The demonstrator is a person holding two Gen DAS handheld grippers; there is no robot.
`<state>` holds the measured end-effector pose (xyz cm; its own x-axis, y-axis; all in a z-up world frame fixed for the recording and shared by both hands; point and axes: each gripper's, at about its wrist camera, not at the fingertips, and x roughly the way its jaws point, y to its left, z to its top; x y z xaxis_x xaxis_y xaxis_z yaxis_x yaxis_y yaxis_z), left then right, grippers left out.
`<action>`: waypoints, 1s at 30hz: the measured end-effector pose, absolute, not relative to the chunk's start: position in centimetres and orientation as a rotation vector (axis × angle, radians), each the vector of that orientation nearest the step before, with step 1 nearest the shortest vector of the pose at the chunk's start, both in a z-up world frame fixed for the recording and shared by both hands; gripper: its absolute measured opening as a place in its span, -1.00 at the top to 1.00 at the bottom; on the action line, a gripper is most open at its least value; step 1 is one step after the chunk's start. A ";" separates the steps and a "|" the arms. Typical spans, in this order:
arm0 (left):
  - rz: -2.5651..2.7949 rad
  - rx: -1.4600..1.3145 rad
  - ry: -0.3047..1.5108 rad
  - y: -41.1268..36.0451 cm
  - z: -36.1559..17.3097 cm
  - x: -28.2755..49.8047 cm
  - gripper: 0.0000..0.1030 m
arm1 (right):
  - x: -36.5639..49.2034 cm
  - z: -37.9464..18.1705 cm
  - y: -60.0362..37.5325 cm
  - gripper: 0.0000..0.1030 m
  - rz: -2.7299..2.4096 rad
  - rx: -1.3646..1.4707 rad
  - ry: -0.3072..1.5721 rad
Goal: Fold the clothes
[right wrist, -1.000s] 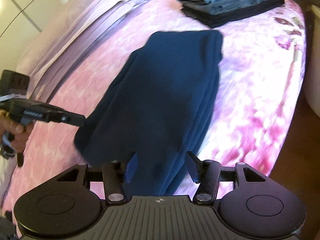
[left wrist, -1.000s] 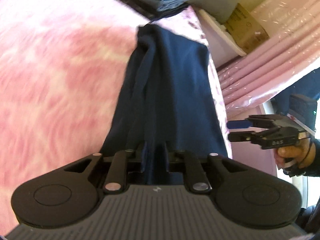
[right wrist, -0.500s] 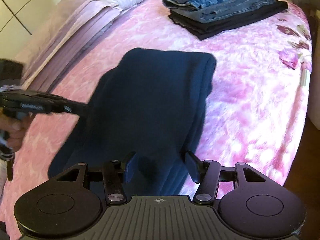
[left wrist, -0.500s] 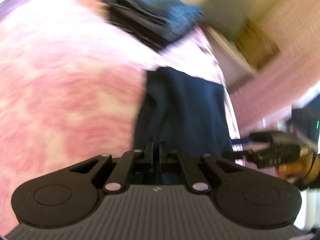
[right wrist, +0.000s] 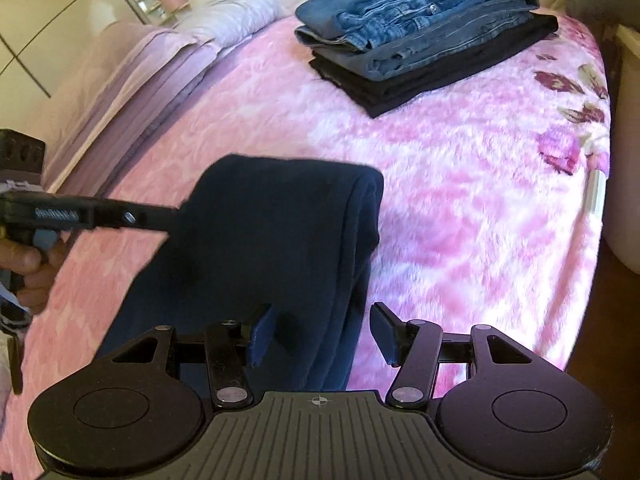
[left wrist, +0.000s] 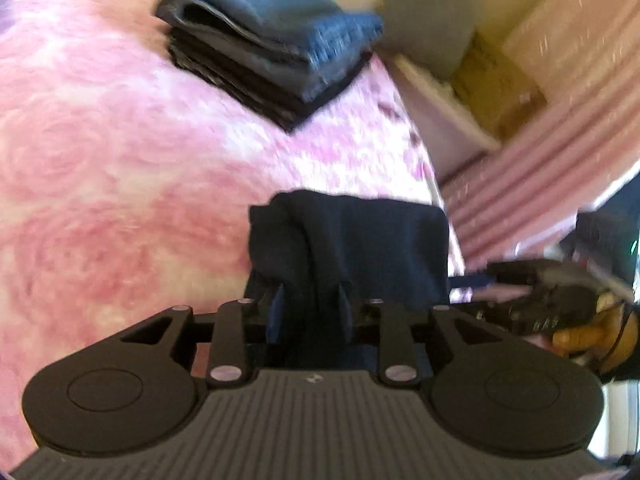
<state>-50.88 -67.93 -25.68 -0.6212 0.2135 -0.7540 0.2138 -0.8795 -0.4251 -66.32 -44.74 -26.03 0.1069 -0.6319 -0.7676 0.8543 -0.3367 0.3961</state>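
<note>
- Navy garment: it is spread on the pink bed cover, near the bed's front edge, and is now doubled over with its rounded fold facing the stacked clothes; a second ago it lay longer, reaching closer to that stack.
- Pink bed cover: it is seen bare between the garment and the stack.
- Stack of folded jeans and dark clothes: it rests well apart from the garment, further up the bed, untouched.
- Right tongs: they are held spread, the garment's near edge lying between the pads without being pressed.
- Left tongs: the jaws have just been opening; cloth is seen between them, apparently no longer pinched.
- Judgement: the fold appears laid and released, so a further fold or stacking is probably left.
</note>
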 end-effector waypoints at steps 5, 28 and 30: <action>-2.792 1.304 0.673 -67.3 -24.1 -50.4 0.59 | -66.9 -26.2 -45.9 -0.10 -1.579 1.133 0.250; -2.662 1.246 1.292 -71.8 -29.9 -48.9 0.57 | -68.8 -27.5 -48.1 -0.11 -1.615 1.035 0.378; -2.633 1.228 1.387 -72.3 -30.3 -48.7 0.57 | -69.1 -27.8 -48.1 -0.13 -1.613 1.046 0.368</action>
<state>-48.71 -72.32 -30.35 -0.7065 0.3920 -0.5892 0.2643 -0.6262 -0.7335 -69.06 -48.08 -27.79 0.0163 -0.6250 -0.7805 0.9018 -0.3279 0.2815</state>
